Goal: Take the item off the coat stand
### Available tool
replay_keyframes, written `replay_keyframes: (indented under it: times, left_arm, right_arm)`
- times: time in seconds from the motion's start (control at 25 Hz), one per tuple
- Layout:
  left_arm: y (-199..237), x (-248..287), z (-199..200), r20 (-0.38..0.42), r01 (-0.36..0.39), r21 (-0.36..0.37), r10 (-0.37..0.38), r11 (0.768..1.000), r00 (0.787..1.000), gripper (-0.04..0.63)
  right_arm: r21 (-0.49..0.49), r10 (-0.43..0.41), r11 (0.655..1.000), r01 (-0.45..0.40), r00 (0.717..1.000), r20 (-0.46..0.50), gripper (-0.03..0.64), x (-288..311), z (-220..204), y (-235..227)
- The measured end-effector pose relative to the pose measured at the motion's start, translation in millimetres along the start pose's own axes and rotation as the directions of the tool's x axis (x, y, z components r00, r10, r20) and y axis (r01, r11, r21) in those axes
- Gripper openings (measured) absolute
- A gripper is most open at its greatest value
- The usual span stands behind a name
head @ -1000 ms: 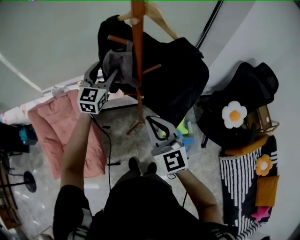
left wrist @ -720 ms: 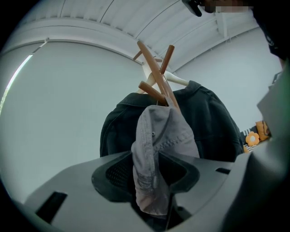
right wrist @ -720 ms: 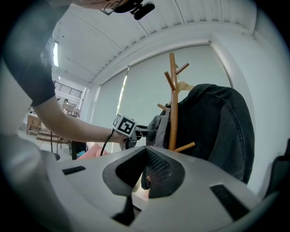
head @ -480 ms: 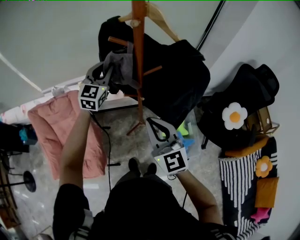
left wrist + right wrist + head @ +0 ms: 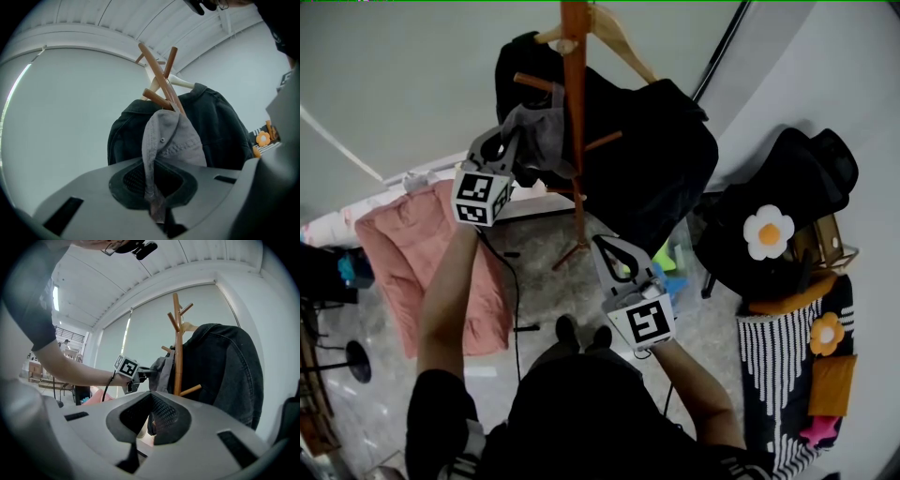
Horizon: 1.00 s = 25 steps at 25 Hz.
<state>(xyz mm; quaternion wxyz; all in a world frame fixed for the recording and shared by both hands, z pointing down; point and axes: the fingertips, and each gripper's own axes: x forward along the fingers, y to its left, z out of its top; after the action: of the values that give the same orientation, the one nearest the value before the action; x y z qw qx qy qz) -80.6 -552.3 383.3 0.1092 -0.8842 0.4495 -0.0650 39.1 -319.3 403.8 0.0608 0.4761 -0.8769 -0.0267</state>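
Grey cap (image 5: 172,140) hangs on the wooden coat stand (image 5: 575,112), on the left side of its pole, just in front of a black jacket (image 5: 661,159) that drapes over a hanger on the same stand. In the left gripper view the cap sags limp and narrow. Its long axis runs from the pegs at the top down toward the camera, its rounded top up against the pole and its lower edge pointing down into the tongs. The left gripper (image 5: 517,150) is raised to the stand, and its tongs close the last of the way, pinching that lower edge of grey fabric between them. The right gripper (image 5: 602,246) is held lower and nearer the person's body, well apart from the cap. Its tongs are narrow, tips together, with nothing between them. A pink padded cloth (image 5: 403,253) lies on the floor to the left of the stand's base.
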Motion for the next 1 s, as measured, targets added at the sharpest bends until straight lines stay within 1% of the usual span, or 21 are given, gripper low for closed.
replay_keyframes:
  times: [0.24,0.36,0.52,0.68,1.0]
  left_arm:
    - [9,-13,17,0.027,-0.026,-0.037,0.027,0.999,0.999,0.035]
    - [14,-19,23,0.044,-0.046,-0.062,0.049,0.997,0.998,0.035]
    - [22,-28,34,0.073,-0.075,-0.077,0.080,0.994,0.994,0.034]
    - [33,-41,51,0.115,-0.113,-0.096,0.124,0.989,0.986,0.034]
    - [46,-68,67,0.171,-0.192,-0.122,0.211,0.974,0.962,0.034]
  right_arm:
    - [-0.002,-0.003,1.000,0.003,1.000,0.006,0.018,-2,1,0]
    - [0.011,-0.008,1.000,0.008,1.000,0.003,0.018,-2,-1,-2]
    - [0.014,-0.007,1.000,0.007,1.000,0.004,0.018,0,-2,-3]
    - [0.011,-0.003,1.000,0.003,1.000,0.000,0.018,-1,-2,-1]
    - [0.008,-0.003,1.000,0.002,1.000,0.014,0.018,-3,3,2]
